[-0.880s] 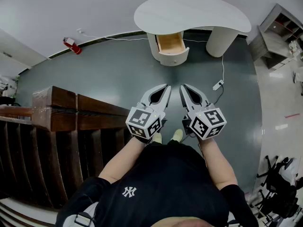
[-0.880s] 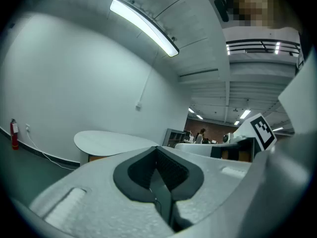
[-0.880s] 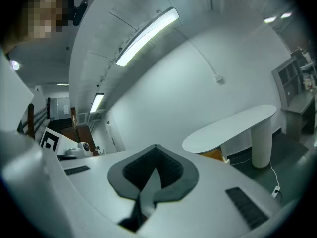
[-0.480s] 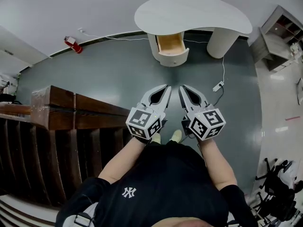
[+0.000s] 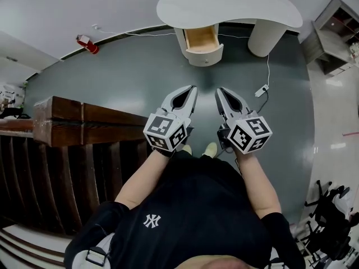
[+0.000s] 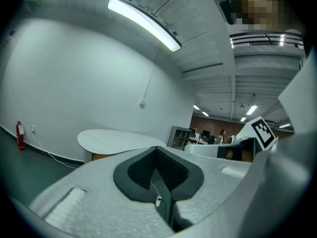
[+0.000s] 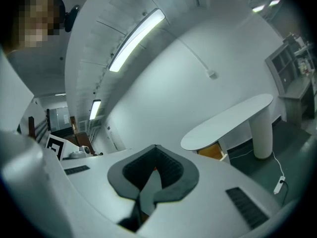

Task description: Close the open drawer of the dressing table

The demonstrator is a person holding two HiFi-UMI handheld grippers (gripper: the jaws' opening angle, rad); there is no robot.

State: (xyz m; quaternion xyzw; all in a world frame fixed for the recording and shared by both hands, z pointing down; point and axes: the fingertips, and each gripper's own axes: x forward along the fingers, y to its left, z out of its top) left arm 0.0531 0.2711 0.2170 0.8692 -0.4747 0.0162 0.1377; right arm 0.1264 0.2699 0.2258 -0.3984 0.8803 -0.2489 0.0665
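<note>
- You stand well back from the dressing table (image 5: pixel 224 4). Its drawer (image 5: pixel 202 40) juts out of the pedestal under the table's left end, its wooden inside showing, and bare grey floor lies between you and it.
- Your left gripper (image 5: pixel 192 88) is pressed together with nothing between its jaws, and your right gripper (image 5: pixel 219 91) is the same. They sit side by side, pointing toward the drawer and touching nothing.
- Closing has not begun, by my reading: you have to walk up to the drawer first.
- Watch the power strip (image 5: pixel 261 90) and its cable on the floor to the right of your path. If you drift that way, you could catch a foot on it.
- The drawer front looks curved. If you push it off-centre with one narrow tip, the tip may slide off sideways. The drawer may also skew on its runners and jam partway.
- If you shove hard, the drawer may slam and bounce back out, or jolt the table.
- If you come in too high, the tips meet the overhanging tabletop edge instead of the drawer front.
- The dark wooden railing (image 5: pixel 84 122) stands near on your left. If you swing wide, an elbow could knock it.
</note>
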